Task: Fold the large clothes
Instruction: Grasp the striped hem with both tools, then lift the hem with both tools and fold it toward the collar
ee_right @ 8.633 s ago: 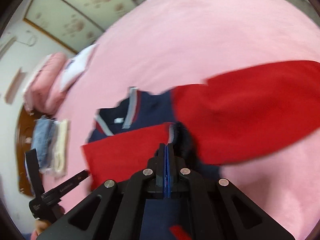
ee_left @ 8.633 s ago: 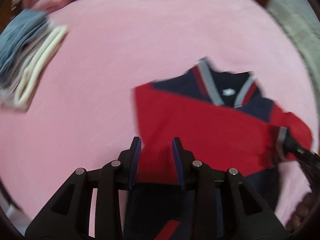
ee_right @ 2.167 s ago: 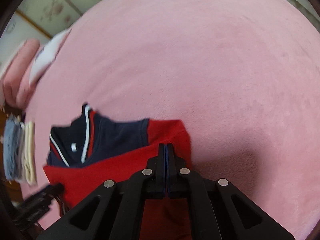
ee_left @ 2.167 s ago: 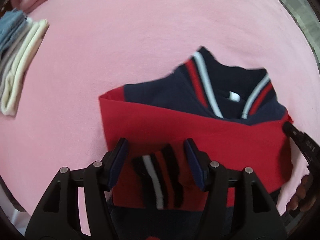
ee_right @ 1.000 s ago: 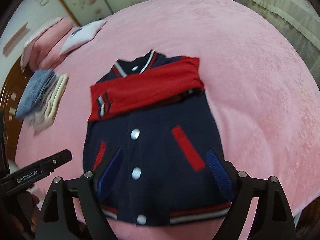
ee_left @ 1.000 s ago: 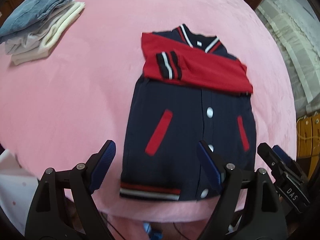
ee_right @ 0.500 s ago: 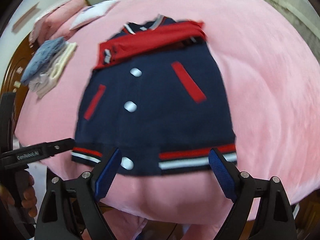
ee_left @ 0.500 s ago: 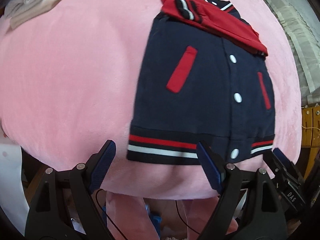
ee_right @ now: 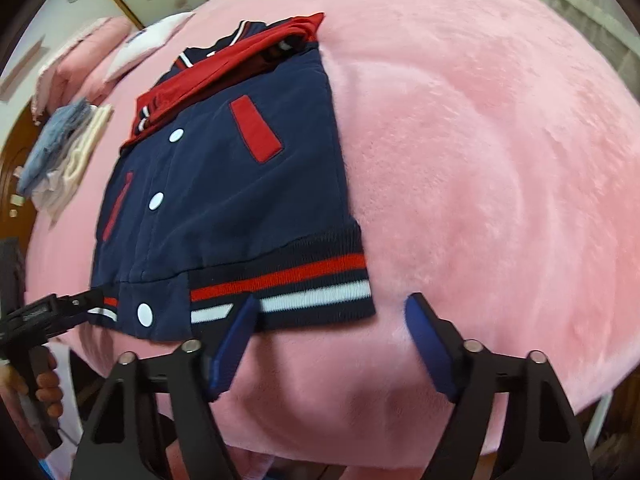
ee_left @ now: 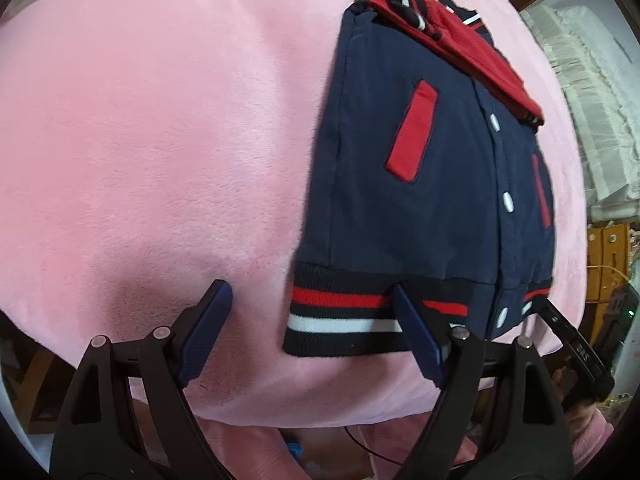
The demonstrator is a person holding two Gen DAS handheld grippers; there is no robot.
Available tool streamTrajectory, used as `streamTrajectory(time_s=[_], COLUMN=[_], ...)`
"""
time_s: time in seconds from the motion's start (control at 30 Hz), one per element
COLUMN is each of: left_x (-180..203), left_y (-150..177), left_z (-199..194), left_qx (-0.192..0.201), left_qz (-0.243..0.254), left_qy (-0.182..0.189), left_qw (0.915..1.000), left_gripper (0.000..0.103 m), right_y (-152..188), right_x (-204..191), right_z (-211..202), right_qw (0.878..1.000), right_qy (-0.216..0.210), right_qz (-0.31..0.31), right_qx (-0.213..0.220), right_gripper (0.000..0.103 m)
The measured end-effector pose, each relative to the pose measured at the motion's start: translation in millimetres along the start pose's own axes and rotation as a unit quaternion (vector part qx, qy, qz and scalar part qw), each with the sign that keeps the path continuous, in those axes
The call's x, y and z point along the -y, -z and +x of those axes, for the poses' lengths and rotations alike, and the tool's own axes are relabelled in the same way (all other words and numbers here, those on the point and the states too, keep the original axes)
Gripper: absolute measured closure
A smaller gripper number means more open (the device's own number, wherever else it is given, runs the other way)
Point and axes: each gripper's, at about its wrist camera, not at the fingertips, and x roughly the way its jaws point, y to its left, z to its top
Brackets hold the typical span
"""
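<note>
A navy varsity jacket (ee_left: 420, 184) with red sleeves folded across its chest lies flat on the pink bed (ee_left: 160, 140), its striped hem at the near edge. It also shows in the right wrist view (ee_right: 224, 184). My left gripper (ee_left: 308, 308) is open and empty, straddling the hem's left corner. My right gripper (ee_right: 332, 316) is open and empty, straddling the hem's right corner. The left gripper appears in the right wrist view (ee_right: 52, 312), and the right gripper in the left wrist view (ee_left: 572, 344).
A stack of folded clothes (ee_right: 64, 152) lies at the far left of the pink bed (ee_right: 500, 160), with pillows (ee_right: 104, 60) behind. A white lace cover (ee_left: 592, 92) is off the bed's right side. The bed's front edge drops off just below the grippers.
Both grippers have moved down and in to the jacket's hem, each now straddling one hem corner. The jaws stay open.
</note>
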Motion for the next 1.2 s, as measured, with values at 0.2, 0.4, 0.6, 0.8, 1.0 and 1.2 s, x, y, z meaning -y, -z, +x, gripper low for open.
streamTrajectory(time_s=[0.2, 0.4, 0.6, 0.8, 1.0, 1.2], left_x=[-1.5, 8.5, 36.9, 64.6, 65.0, 60.0], left_y=[4.1, -1.0, -20.4, -66.5, -133.5, -190.0], left_z=[-2.3, -11.9, -51.1, -99.0, -114.9, -105.2], left_qx=[-0.013, 0.001, 0.047, 0.124, 0.184, 0.193], left_qz=[-0.032, -0.082, -0.112, -0.108, -0.141, -0.146], left_qy=[0.065, 0.122, 0.193, 0.262, 0.282, 0.184], left_qw=[0.9973, 0.9891, 0.9737, 0.9508, 0.9311, 0.9527], left_gripper=[0.063, 0.092, 0.093, 0.093, 0.093, 0.093], right_y=[-23.1, -39.9, -65.2, -126.5, -206.7, -277.5], right_x=[20.5, 7.0, -17.9, -39.7, -50.9, -35.9], right_z=[5.2, 2.3, -26.0, -59.2, -83.7, -66.1], right_qw=[0.995, 0.987, 0.974, 0.948, 0.938, 0.939], right_qy=[-0.065, -0.105, -0.163, -0.233, -0.254, -0.204], right_qz=[0.068, 0.117, 0.158, 0.215, 0.22, 0.261], right_qx=[-0.03, -0.042, -0.02, 0.018, 0.086, 0.098], right_gripper=[0.073, 0.09, 0.09, 0.091, 0.091, 0.091])
